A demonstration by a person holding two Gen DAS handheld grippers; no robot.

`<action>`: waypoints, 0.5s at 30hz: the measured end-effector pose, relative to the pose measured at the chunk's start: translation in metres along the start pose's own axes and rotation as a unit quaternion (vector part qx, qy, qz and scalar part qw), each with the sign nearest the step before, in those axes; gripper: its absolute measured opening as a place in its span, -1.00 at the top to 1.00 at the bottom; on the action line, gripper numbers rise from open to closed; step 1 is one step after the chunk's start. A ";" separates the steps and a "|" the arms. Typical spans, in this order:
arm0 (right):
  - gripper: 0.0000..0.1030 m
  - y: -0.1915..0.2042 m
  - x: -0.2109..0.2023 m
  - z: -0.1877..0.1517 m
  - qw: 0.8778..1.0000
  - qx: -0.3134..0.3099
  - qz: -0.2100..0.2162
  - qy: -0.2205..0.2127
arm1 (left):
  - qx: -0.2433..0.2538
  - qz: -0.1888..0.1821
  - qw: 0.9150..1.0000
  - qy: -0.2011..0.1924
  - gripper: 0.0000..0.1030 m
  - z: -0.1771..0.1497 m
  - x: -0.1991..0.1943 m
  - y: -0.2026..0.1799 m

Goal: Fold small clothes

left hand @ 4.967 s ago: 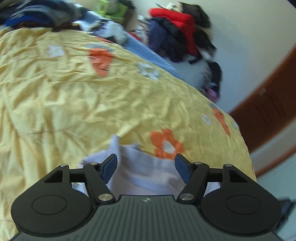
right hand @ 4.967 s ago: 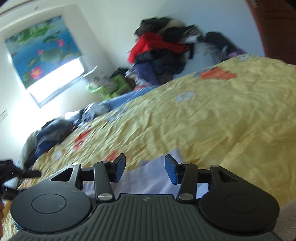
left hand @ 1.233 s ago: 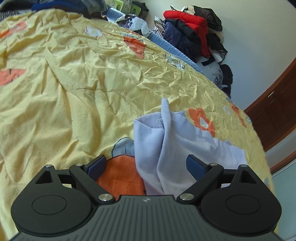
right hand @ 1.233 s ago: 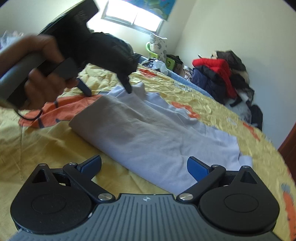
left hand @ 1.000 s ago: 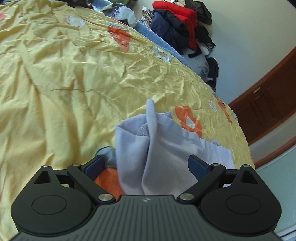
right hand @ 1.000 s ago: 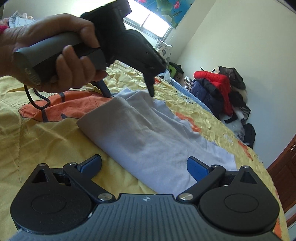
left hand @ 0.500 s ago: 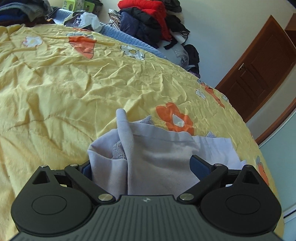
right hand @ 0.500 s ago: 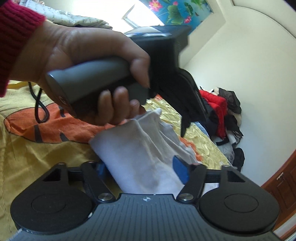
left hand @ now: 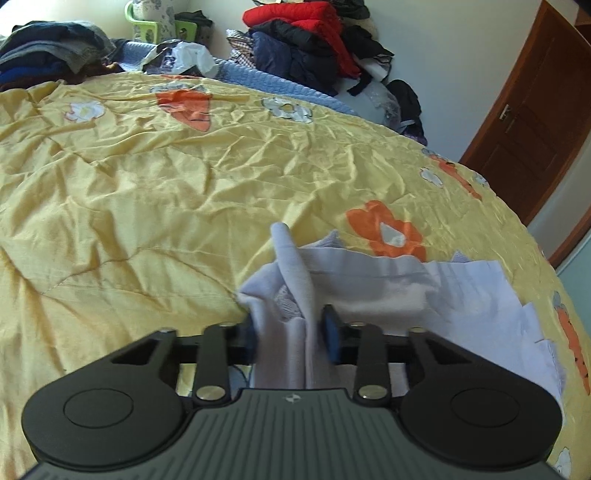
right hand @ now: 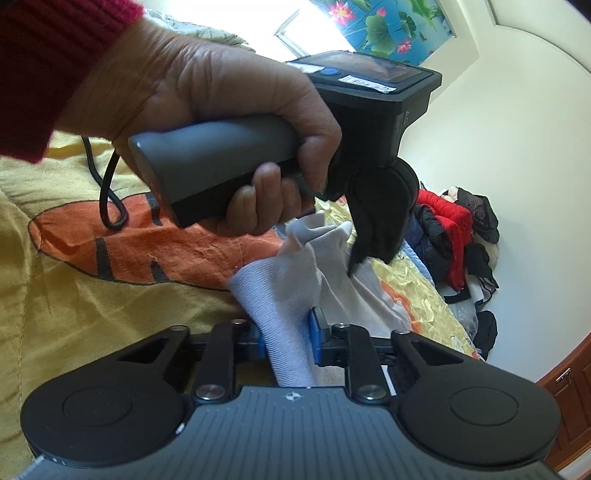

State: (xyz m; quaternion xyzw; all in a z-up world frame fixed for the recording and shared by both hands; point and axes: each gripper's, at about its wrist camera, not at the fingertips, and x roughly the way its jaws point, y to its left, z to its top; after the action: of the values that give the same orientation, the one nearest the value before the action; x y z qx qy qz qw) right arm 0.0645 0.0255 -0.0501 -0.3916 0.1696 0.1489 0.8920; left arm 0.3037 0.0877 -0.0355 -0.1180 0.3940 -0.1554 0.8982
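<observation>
A pale lavender garment (left hand: 388, 280) lies bunched on the yellow flowered bedspread (left hand: 147, 192). My left gripper (left hand: 290, 338) is shut on a gathered fold of the garment at its near end. In the right wrist view my right gripper (right hand: 288, 338) is shut on another edge of the same garment (right hand: 288, 295), close beside the left gripper (right hand: 369, 254), which a hand holds just above and ahead. The far end of the garment lies on the bed towards the right.
A heap of dark and red clothes (left hand: 314, 40) is piled against the far wall. Folded dark clothes (left hand: 48, 55) and a green basket (left hand: 155, 22) sit at the bed's far left. A brown wooden door (left hand: 528, 122) stands at the right.
Both grippers went from open to shut on the near end of the garment. The left gripper came in close beside the right one.
</observation>
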 end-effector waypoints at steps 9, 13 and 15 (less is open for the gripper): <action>0.81 -0.026 -0.007 -0.001 0.997 0.079 0.019 -0.017 | -0.002 0.017 1.000 -0.010 0.80 0.000 -0.007 -0.012; 0.81 -0.042 -0.016 -0.004 0.990 0.131 0.026 -0.034 | 0.009 0.031 0.999 -0.016 0.80 0.005 -0.014 -0.022; 0.81 -0.049 -0.020 -0.007 0.986 0.156 0.029 -0.042 | 0.014 0.038 0.999 -0.018 0.80 0.007 -0.017 -0.027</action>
State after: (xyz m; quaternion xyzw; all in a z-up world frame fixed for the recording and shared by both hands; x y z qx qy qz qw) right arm 0.0641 -0.0143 -0.0147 -0.2363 0.1648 0.1625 0.9437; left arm 0.2930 0.0698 -0.0104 -0.0927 0.3799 -0.1243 0.9119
